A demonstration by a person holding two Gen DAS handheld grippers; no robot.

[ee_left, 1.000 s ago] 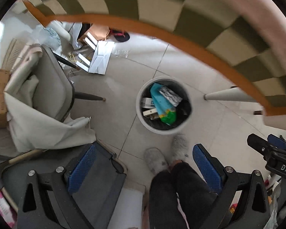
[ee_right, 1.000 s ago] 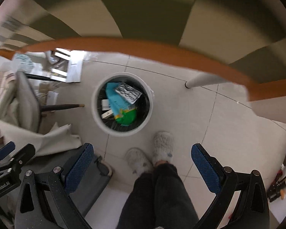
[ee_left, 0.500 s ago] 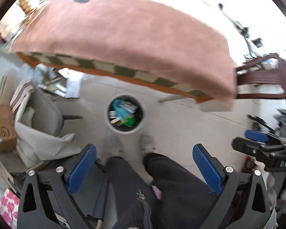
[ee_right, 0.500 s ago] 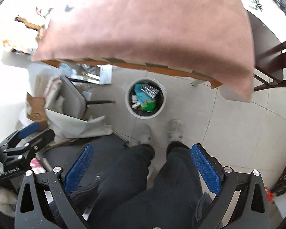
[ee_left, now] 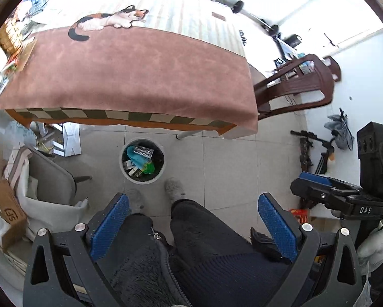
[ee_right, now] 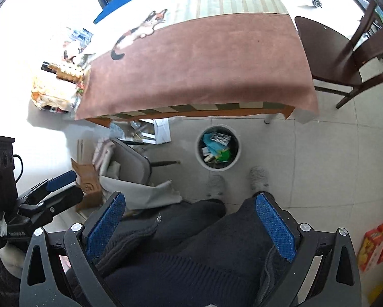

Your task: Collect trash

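A white round trash bin (ee_left: 142, 160) stands on the tiled floor in front of the table; it also shows in the right wrist view (ee_right: 217, 151). It holds a blue-green wrapper, a silver blister pack and small boxes. My left gripper (ee_left: 191, 226) is open and empty, held high above the person's legs. My right gripper (ee_right: 191, 226) is open and empty too, at a similar height. Each gripper appears at the edge of the other's view.
A table with a brown cloth (ee_left: 130, 76) and a cat print (ee_left: 107, 21) stands beyond the bin. A dark wooden chair (ee_left: 298, 87) is at its right end. A grey chair (ee_left: 50, 179), a cardboard box (ee_left: 7, 209) and clutter lie left.
Both grippers have risen and pulled back from just above the bin, under the table edge, to high above it. The whole table top has come into view.
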